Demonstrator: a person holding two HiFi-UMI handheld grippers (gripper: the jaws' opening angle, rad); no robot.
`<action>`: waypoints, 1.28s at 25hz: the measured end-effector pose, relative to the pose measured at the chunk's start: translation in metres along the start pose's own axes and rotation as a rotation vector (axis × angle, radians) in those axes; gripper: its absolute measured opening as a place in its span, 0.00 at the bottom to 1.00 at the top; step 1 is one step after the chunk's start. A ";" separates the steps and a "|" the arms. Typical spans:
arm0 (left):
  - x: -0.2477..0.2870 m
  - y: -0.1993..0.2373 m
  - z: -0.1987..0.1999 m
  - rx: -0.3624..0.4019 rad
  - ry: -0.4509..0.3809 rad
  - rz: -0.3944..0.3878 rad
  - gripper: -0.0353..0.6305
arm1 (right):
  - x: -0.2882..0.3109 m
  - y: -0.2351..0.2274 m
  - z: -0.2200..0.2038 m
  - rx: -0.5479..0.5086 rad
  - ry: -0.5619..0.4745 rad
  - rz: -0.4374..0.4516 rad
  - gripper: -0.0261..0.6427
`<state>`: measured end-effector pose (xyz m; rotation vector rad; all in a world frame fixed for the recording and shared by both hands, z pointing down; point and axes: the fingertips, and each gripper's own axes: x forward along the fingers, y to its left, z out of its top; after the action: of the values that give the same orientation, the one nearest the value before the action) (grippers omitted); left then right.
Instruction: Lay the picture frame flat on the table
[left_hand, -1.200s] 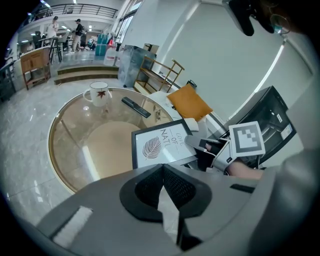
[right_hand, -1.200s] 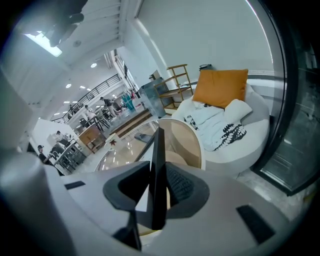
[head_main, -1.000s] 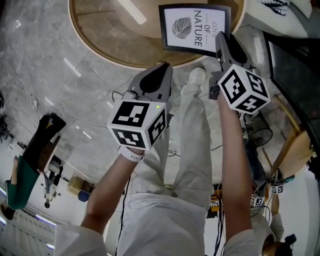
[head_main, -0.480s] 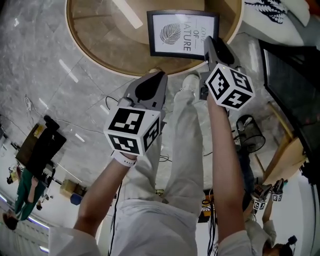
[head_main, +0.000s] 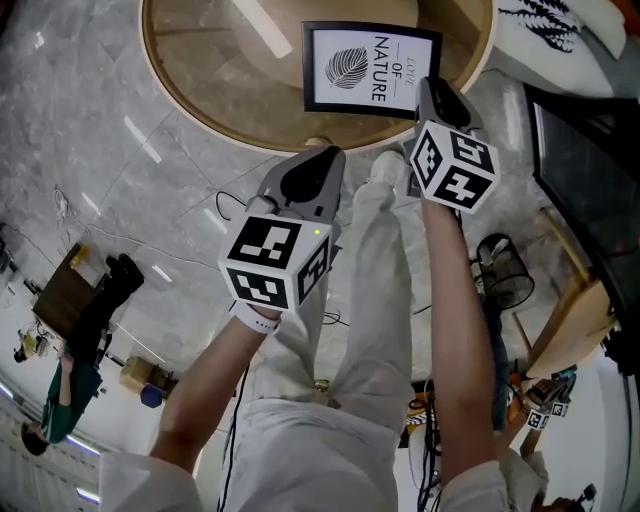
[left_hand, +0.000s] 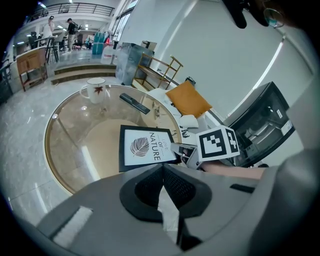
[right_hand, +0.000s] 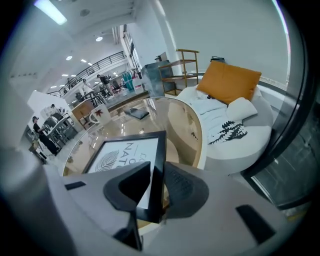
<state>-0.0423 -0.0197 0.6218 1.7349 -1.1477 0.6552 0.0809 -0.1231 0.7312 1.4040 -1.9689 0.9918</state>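
The picture frame (head_main: 372, 68) lay face up, seemingly flat, on the round glass desk (head_main: 200, 85) close to its near edge. The right gripper (head_main: 428, 90) had its 2 jaws around the frame's near right corner. They had just been closing, and the pads pressed on either side of the black border. The left gripper (head_main: 322, 158) hovered short of the desk, jaws together and empty.

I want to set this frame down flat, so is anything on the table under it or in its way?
Nothing visible does. The picture frame is over bare glass of the table; the mug and the remote sit apart from it at the far side.
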 end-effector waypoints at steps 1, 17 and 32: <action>-0.001 0.000 0.001 0.000 -0.002 0.001 0.06 | -0.001 0.000 0.001 0.004 -0.002 -0.001 0.16; -0.052 -0.018 0.025 0.036 -0.055 0.000 0.06 | -0.093 0.020 0.058 0.008 -0.109 0.017 0.08; -0.176 -0.075 0.077 0.105 -0.174 -0.011 0.06 | -0.256 0.059 0.124 -0.041 -0.144 0.046 0.05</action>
<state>-0.0531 -0.0060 0.4159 1.9163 -1.2399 0.5752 0.1085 -0.0668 0.4477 1.4493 -2.1221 0.8875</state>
